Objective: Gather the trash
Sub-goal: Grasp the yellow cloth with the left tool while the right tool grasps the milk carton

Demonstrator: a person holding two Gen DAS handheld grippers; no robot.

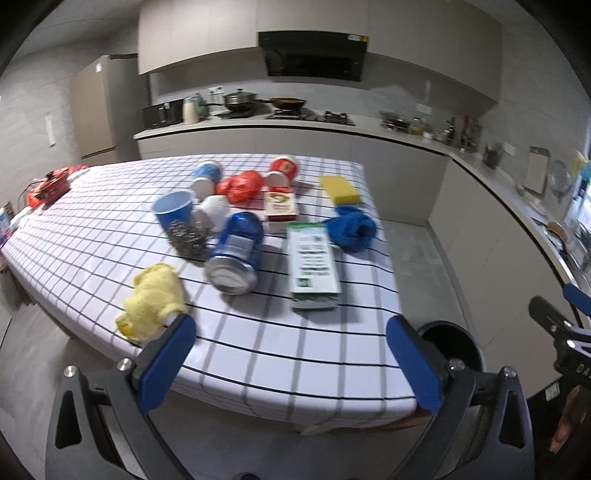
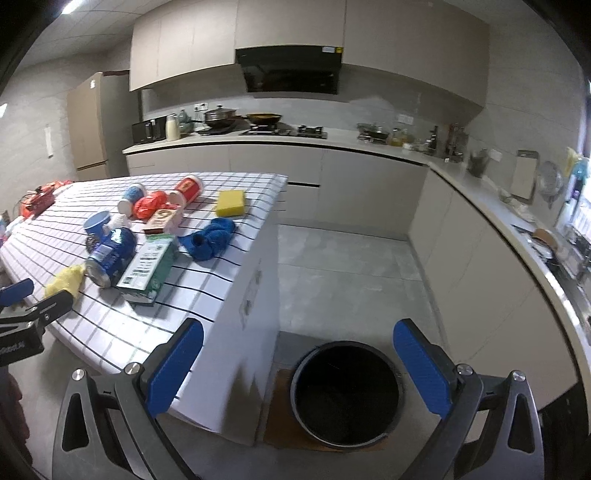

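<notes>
Flanking table edge (image 2: pixel 236 280), bare floor (image 2: pixel 343 266)

both fisheye views are showing a dim, evenly lit kitchen with a cool grey cast. a ceiling light strip (image 2: pixel 72 5) is glowing at the upper left of the right wrist view. straight counter edges are bowing strongly toward the black vignetted corners. soft shadows are falling beside objects on the checked tablecloth (image 1: pixel 258 343). slight motion blur is smearing the green-and-white carton (image 1: pixel 314 267) and blue can (image 1: pixel 236 254). the trash bin (image 2: pixel 345 393) interior is reading as near black. daylight is glaring at the far right edge.
</notes>
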